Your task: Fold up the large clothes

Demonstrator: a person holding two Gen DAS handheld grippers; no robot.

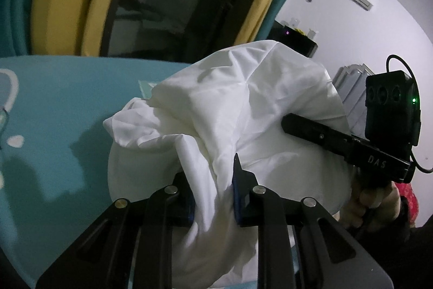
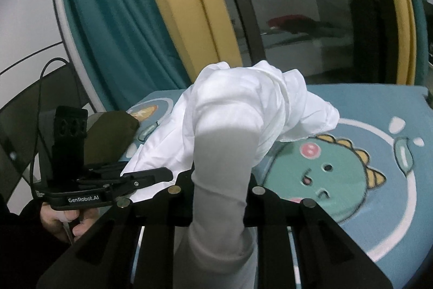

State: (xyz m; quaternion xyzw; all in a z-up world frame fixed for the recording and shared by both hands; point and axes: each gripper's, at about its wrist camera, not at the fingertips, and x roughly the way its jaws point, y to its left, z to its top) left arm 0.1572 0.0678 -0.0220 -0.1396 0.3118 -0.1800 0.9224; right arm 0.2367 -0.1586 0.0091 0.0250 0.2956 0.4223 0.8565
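Your left gripper (image 1: 213, 197) is clenched on a bunched fold of the crumpled white cloth garment (image 1: 230, 110); its two black fingers (image 1: 240, 180) press the fabric between them, and the cloth spills out above and below the pinch. Your right gripper (image 2: 219, 197) is likewise clamped on a gathered, shadowed fold of the same garment, which runs up between its black jaws and mushrooms into a rumpled white heap ahead of them. The garment hangs between the two grippers, raised above the teal-blue padded mat (image 2: 379, 104) printed with a green cartoon dinosaur (image 2: 319, 178); one loose corner droops toward the dinosaur's head, though you cannot tell from these views whether any of the cloth touches the mat. In the left wrist view, your right gripper (image 1: 286, 123) reaches in from the right edge with its fingers lying against the white cloth, a black camera block with a green light above it, and your right hand (image 1: 362, 205) wrapped around the handle beneath. In the right wrist view, your left gripper (image 2: 165, 175) enters from the left, its tips at the garment's lower edge, with your left hand (image 2: 62, 218) gripping below. An olive-green folded cloth (image 2: 108, 132) lies at the mat's far left. Teal and mustard-yellow curtains (image 2: 151, 4) hang behind, beside a dark glass door.
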